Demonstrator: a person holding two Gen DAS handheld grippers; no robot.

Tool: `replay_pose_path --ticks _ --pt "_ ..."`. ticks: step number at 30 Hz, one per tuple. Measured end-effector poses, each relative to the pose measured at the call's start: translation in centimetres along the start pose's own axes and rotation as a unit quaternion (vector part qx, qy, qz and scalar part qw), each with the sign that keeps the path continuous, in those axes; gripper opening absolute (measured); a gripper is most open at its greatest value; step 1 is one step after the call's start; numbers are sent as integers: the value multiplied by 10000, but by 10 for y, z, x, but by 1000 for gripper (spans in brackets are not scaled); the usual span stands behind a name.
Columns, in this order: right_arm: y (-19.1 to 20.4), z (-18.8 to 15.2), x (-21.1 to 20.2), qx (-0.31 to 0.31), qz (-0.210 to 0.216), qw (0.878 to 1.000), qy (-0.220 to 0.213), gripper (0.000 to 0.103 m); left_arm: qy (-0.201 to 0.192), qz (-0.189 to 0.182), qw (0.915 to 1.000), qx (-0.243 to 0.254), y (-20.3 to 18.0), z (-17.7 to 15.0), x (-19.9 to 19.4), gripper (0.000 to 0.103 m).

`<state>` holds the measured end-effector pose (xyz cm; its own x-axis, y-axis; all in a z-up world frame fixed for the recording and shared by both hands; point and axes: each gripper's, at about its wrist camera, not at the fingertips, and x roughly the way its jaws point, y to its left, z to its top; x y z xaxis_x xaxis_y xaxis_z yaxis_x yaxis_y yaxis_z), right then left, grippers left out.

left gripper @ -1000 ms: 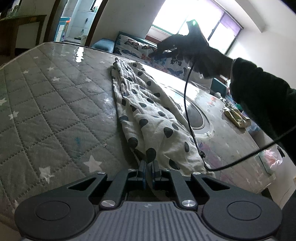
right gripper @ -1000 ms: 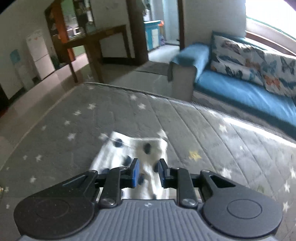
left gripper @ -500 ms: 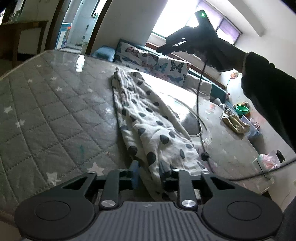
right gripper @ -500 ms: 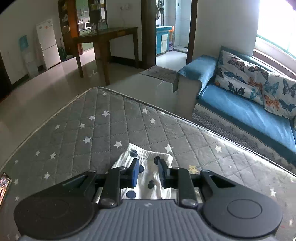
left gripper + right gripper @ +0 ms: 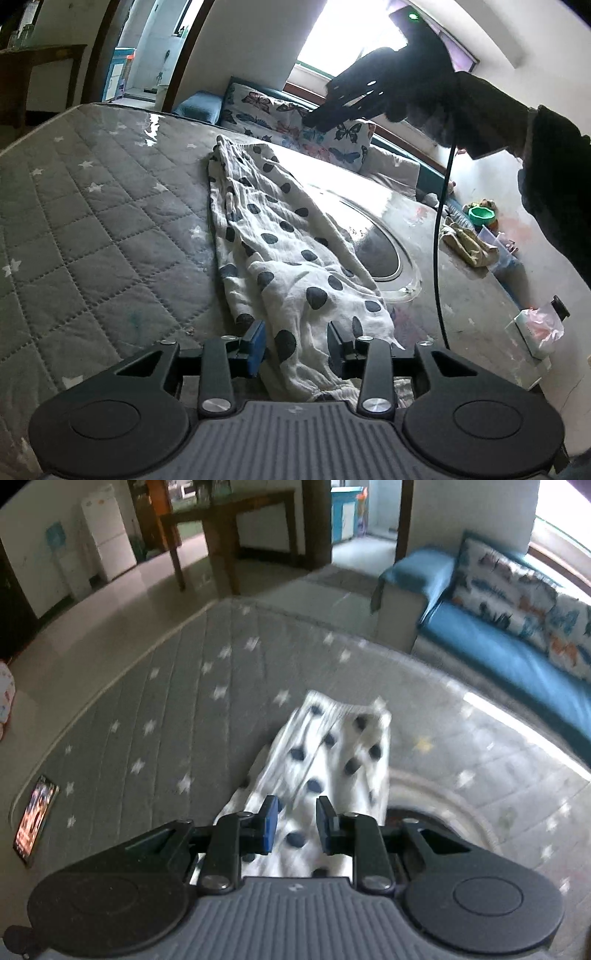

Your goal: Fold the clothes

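A white garment with dark polka dots (image 5: 280, 251) lies stretched out lengthwise on the grey star-quilted mattress (image 5: 92, 229). My left gripper (image 5: 295, 345) is open, its jaws either side of the garment's near end. The garment also shows in the right wrist view (image 5: 332, 753), blurred. My right gripper (image 5: 293, 825) is open and held above the garment; in the left wrist view it (image 5: 332, 114) hangs in the air above the far end, in a black-gloved hand.
A round glossy patch (image 5: 384, 254) marks the mattress beside the garment. A crumpled olive cloth (image 5: 465, 243) lies at the right edge. A phone (image 5: 35, 819) lies near the left edge. A blue sofa with butterfly cushions (image 5: 517, 627) stands beyond. A black cable (image 5: 441, 240) hangs down.
My left gripper has opened and let go of the garment's near end. My right gripper has lifted and pulled back, so more of the garment shows under it.
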<state>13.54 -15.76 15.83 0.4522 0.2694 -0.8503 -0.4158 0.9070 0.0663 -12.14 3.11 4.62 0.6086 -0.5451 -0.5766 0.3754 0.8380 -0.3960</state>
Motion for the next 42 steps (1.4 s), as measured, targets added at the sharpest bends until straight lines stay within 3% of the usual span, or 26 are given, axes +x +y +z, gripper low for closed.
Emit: replay_pose_path --ticks 4,5,7,21,29,38,42 --pt "18 -10 24 66 173 9997 154 22 25 -23 10000 1 1 -2 5 37" --pt "22 -12 30 97 230 9995 193 22 41 -21 10000 -11 2 -2 6 29" --pt "32 -17 45 83 300 9991 302 22 76 -23 10000 -38 3 -3 8 25" --pt "65 -39 91 256 470 9962 681 22 29 -37 10000 -61 3 -5 8 25" --pt "67 -43 104 285 220 9963 780 22 -32 -70 9999 -72 2 -3 8 25" --pt "59 -47 102 501 227 9963 654 3 -28 -98 9999 -80 1 -3 10 25" --pt "57 -47 96 625 345 9961 520 2 -71 -101 9999 -67 1 -3 8 24"
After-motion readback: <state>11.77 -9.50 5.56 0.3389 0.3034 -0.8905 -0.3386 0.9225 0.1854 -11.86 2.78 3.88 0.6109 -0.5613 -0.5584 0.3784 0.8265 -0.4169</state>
